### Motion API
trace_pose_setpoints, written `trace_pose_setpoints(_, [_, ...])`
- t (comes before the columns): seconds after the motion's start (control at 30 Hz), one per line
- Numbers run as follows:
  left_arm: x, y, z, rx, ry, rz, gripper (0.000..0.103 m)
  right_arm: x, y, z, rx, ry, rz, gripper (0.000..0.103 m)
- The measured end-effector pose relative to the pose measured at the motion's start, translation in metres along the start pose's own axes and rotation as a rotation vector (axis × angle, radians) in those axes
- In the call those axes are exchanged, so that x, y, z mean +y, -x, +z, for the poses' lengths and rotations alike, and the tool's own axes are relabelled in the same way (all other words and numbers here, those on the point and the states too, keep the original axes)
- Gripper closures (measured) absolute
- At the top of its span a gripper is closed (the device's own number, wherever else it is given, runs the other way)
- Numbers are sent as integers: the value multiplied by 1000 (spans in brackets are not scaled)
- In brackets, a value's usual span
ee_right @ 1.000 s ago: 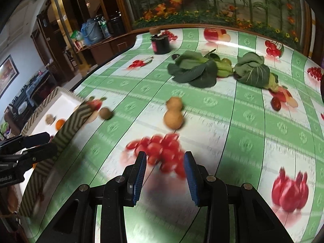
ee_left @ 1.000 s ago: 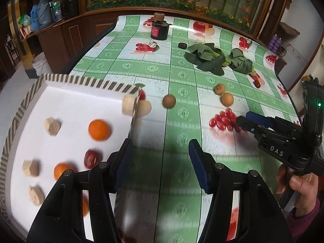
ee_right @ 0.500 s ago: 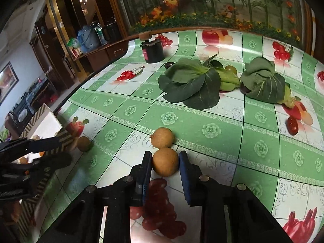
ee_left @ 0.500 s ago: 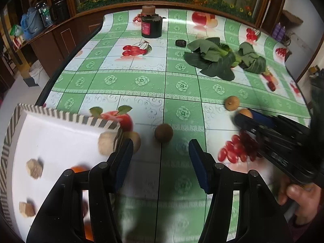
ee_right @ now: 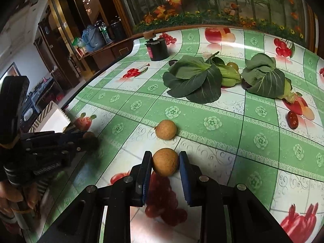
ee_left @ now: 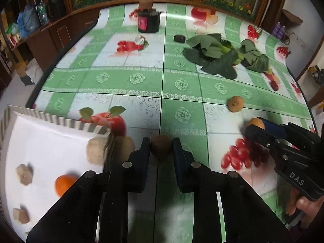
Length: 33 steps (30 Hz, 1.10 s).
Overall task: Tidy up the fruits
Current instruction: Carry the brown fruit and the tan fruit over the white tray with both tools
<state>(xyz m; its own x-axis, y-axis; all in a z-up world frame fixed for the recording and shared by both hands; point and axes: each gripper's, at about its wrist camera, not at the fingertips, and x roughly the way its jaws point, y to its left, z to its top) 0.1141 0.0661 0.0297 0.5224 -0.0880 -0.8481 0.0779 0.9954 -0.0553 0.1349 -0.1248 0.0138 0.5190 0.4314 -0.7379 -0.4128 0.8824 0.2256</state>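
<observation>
My left gripper [ee_left: 161, 144] is shut on a small dark brown round fruit [ee_left: 161, 146] on the tablecloth, just right of the white tray [ee_left: 50, 133]. My right gripper [ee_right: 165, 160] is shut on a tan round fruit [ee_right: 165, 162], also seen in the left wrist view [ee_left: 256, 123]. A second tan fruit [ee_right: 166, 129] lies just beyond it on the table [ee_left: 235, 103]. The tray holds an orange [ee_left: 64, 184] and several beige chunks [ee_left: 24, 174]. A dark red date [ee_right: 292, 119] lies at the far right.
Leafy greens [ee_right: 194, 81] and a second bunch [ee_right: 265, 81] lie across the far table. A black jar [ee_right: 157, 49] stands at the back. A small dark object [ee_left: 179, 38] sits near it. The table edge curves along the left.
Both grippers moved forward and closed: the left onto the dark brown fruit, the right onto the nearer tan fruit. The tray slid back in the left view.
</observation>
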Motion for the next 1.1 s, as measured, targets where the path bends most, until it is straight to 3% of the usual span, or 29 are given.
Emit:
trace_pose_setpoints(0.43, [15, 73, -58, -66, 47, -67, 82, 47, 49, -33, -37, 25, 77, 77])
trace_pose_setpoints(0.9, [103, 134, -129, -126, 183, 103, 81, 128, 61, -52, -42, 97, 186, 77])
trace_pose_setpoints(1.1, [129, 147, -150, -142, 228, 131, 81, 168, 60, -56, -35, 152, 220, 77])
